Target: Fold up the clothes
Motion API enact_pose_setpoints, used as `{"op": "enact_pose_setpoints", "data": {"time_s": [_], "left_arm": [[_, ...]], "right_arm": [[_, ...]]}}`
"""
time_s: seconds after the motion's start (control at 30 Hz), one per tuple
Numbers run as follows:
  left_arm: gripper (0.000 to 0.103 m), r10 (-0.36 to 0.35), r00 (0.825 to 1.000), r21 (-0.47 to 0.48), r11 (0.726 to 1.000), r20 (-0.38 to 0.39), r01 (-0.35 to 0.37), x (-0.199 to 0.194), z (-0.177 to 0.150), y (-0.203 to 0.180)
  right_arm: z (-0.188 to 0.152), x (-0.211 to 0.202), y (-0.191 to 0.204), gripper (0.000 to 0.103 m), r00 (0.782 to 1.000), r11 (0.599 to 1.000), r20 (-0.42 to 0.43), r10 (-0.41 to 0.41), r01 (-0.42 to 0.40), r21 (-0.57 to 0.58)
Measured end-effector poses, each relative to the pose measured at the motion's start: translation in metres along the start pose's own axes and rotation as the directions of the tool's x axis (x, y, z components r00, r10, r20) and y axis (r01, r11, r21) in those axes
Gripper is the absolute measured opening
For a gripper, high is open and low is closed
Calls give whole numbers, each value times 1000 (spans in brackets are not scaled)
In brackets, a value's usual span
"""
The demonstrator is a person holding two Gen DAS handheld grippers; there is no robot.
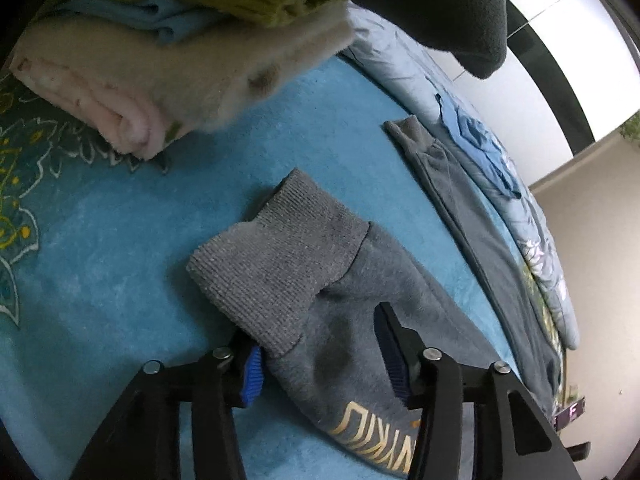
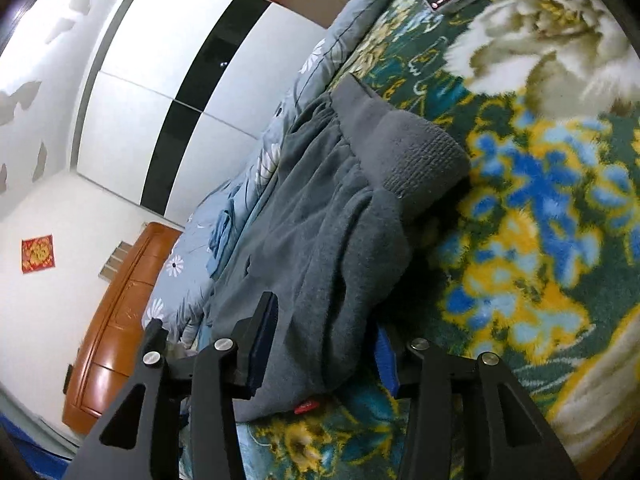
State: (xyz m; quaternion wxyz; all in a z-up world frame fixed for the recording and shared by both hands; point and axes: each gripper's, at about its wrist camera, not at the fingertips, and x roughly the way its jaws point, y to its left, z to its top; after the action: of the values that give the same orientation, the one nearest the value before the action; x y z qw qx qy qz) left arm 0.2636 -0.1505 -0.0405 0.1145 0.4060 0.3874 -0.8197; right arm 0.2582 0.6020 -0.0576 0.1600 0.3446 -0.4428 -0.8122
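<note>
Black linkage arms and blue pads fill the bottom of both wrist views, and grey fleece runs between the pads in each. In the left view the left gripper (image 1: 320,354) stands with its jaws well apart, one blue pad at about 8 o'clock of the cloth and the darker one at 4 o'clock, straddling the leg of the grey sweatpants (image 1: 360,320) without visibly pinching it — whether the pads press the fabric cannot be told. That leg's ribbed cuff (image 1: 276,264) lies just ahead of the tips, toward 11 o'clock, folded or doubled back on the blue blanket (image 1: 120,260); a second cuffed leg (image 1: 440,168) stretches away at 1 o'clock along the bed's edge. Gold lettering shows on the cloth near the bottom edge. A stack of folded clothes (image 1: 140,80) sits at 10 o'clock, well apart from the pants. In the right view the right gripper (image 2: 324,344) is likewise spread wide around a bunched part of the same garment, with a ribbed band (image 2: 424,160) up at 1 o'clock on the flowered blanket (image 2: 540,240). The long axis of the pants runs away from both tools, roughly 6 to 12 o'clock, so each holds an end region. I judge a fold would carry one end along that axis toward the other; which stage of folding this is, the views do not settle.
</note>
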Motion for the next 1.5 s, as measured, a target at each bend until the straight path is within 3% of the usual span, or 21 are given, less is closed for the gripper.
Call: {"op": "enact_pose_setpoints", "data": {"time_s": [0.1,0.2,0.43,0.53,0.6,0.63,0.67,0.77,0.83,0.9,1.1,1.2,1.33,1.5], "left_arm": [[65,-110,994,-1,994,2,110,5,5,6],[66,-209,978,-38,977,14,209,10,4,18],[64,-336,939,-30,942,-77,335,3,7,32],[55,-341,934,3,939,-108,344,-1,5,33],[38,-315,942,34,947,-120,321,0,3,30],[20,-300,946,55,950,-124,309,0,2,27],[10,-293,947,83,949,-133,305,0,1,22],[9,-313,940,155,930,-137,332,-4,-2,5],[9,-378,915,159,903,-145,398,-13,0,-7],[9,-403,905,193,885,-135,423,-25,8,-26],[9,-480,877,183,865,30,467,-54,44,-81],[9,-442,891,184,889,106,419,-45,62,-115],[9,-358,919,104,933,165,345,-12,91,-142],[9,-228,962,25,974,149,227,46,127,-155]], "right_arm": [[-5,-3,4,46,999,1000,26,-27,26,8],[-13,4,13,46,996,996,42,-84,83,16],[-27,13,25,41,989,984,61,-134,126,130],[-31,12,22,22,981,968,67,-181,165,186],[-31,8,20,16,979,962,77,-189,168,217],[-32,6,19,15,980,960,79,-182,160,231],[-32,5,19,13,980,959,84,-179,155,236],[-32,1,21,11,981,958,103,-166,136,251],[-31,-3,25,11,983,959,128,-129,90,270],[-26,-10,35,10,982,962,159,-98,53,266],[-2,-23,74,10,974,979,224,-41,-6,204],[22,-21,90,10,971,982,236,-19,-26,188],[55,-4,114,10,973,985,231,-17,-23,171],[94,25,132,10,977,990,202,-69,42,137]]}}
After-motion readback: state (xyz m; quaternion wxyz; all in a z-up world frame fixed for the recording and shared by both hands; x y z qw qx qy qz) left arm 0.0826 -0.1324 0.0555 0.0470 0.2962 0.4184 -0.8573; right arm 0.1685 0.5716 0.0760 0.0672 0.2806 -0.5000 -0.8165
